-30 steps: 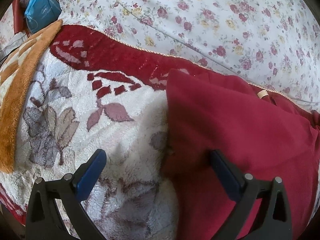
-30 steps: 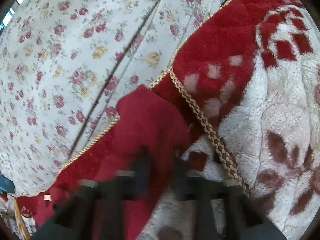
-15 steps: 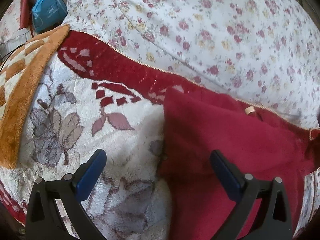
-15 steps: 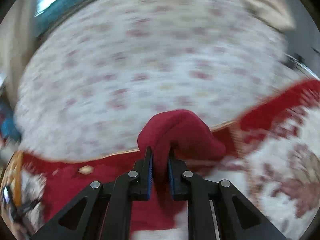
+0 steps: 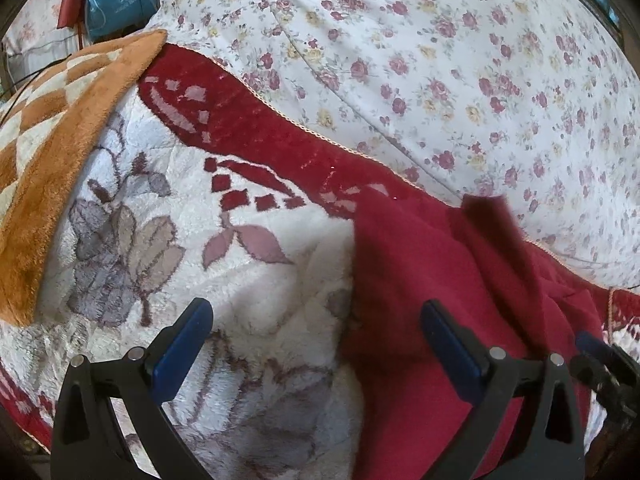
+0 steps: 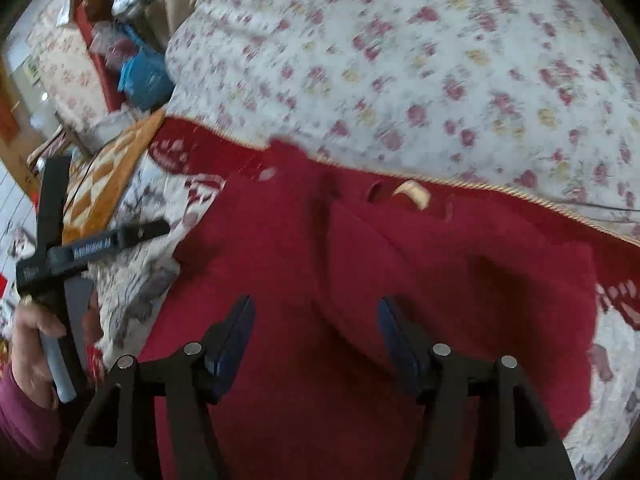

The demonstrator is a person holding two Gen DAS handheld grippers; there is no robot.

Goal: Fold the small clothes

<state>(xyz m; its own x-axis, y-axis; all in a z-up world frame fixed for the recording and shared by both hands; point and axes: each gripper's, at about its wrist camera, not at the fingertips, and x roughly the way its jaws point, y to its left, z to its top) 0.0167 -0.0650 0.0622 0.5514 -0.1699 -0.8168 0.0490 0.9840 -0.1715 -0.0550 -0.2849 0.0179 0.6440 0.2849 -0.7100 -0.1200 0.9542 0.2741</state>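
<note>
Right wrist view shows the change plainly: half a second ago the right claw (image 6: pixel 316 336) was pinched on a bunched hump of the dark red fleece garment (image 6: pixel 360 280) and held it up off the bed; now its blue-padded fingers (image 6: pixel 230 334) stand spread with nothing between them, and the cloth lies beneath them on the bed. A fresh diagonal edge runs across the garment from near the pale neck label (image 6: pixel 412 194) down toward the claw, so a side portion seems to have been carried over and dropped onto the body of the piece. The picture is motion-blurred, so the exact lie of that flap is hard to read.

From the left wrist view, the left claw (image 5: pixel 316 344) is likewise spread wide and grips nothing; it hovers over the garment's left edge, one pad above the white-and-red flowered plush blanket (image 5: pixel 260 280), the other above the red cloth. That claw looks much as it did a second ago, though a new raised fold now shows on the garment's far side, beside the white rose-print quilt (image 5: pixel 440 60). An orange-and-cream checked plush throw (image 5: pixel 60 120) lies off to the left, apart from the work.

My reading is that one fold has just been laid, leaving the garment wide and in need of further folds.
</note>
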